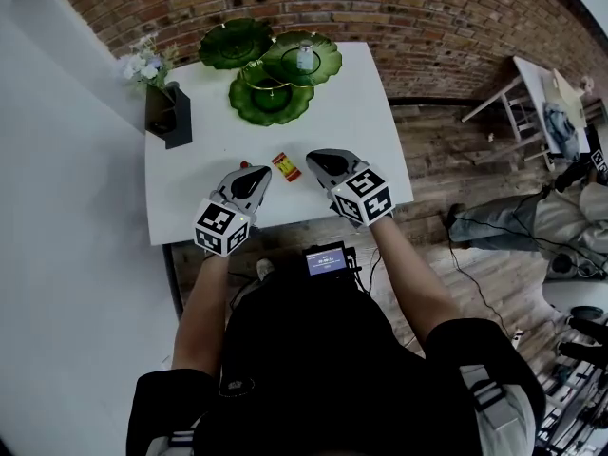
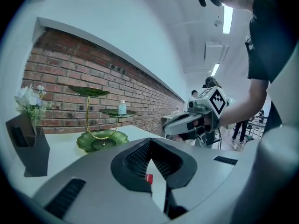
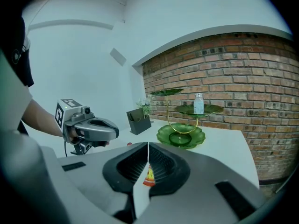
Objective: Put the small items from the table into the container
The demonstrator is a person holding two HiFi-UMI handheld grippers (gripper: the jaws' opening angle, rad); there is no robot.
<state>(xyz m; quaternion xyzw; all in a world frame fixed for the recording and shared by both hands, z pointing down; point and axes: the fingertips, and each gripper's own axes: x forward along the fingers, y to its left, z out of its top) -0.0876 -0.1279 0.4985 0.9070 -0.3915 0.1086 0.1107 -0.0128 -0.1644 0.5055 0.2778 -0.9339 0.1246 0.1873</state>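
Note:
A small red and yellow packet (image 1: pixel 288 166) lies on the white table (image 1: pixel 204 207) between my two grippers. It shows just beyond the closed tips in the right gripper view (image 3: pixel 149 177), and as a red patch (image 2: pixel 148 178) past the left tips. A tiny red item (image 1: pixel 245 164) sits by the left gripper (image 1: pixel 260 175). The green three-tier leaf stand (image 1: pixel 271 98) is at the table's back, with a small clear bottle (image 1: pixel 304 58) on one plate. Left gripper (image 2: pixel 149 161) and right gripper (image 1: pixel 315 159) (image 3: pixel 147 148) are both shut and hold nothing.
A black holder (image 1: pixel 169 114) with pale flowers (image 1: pixel 142 65) stands at the back left corner. Behind the table runs a brick wall (image 1: pixel 427 17). To the right are a wooden floor, a white side table (image 1: pixel 532 93) and a seated person's legs (image 1: pixel 513 221).

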